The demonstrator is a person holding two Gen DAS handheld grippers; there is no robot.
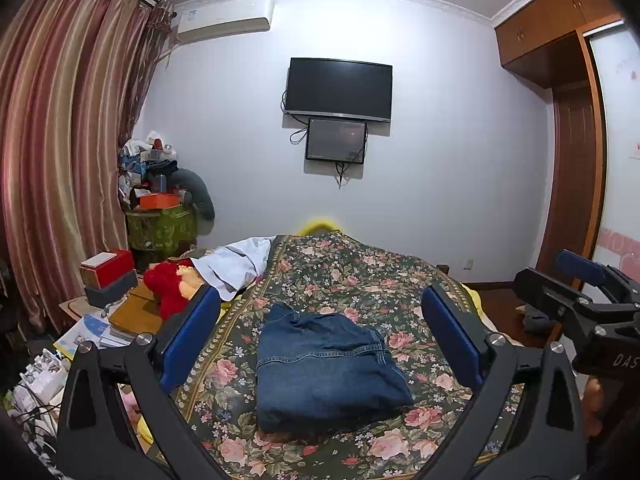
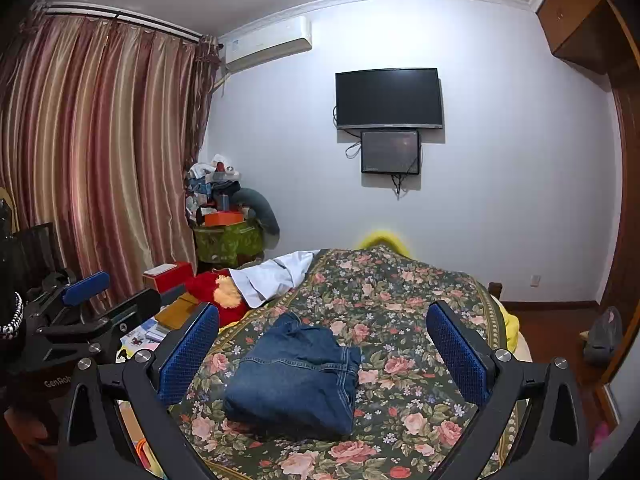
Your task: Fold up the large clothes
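The left gripper point(image 1: 322, 336) is wide open at the bottom of its view — nothing sits between its blue pads point(image 1: 192, 336). The right gripper point(image 2: 324, 344) is wide open too, low in its view — holding nothing.

A home bedroom is showing ahead of the claw: a bed point(image 1: 360, 276) wearing a floral cover, striped curtains point(image 1: 68, 140) hanging to the left, a television point(image 1: 338, 89) and an air conditioner point(image 1: 225, 18) sitting on the far wall, a wooden wardrobe point(image 1: 560, 24) standing right.
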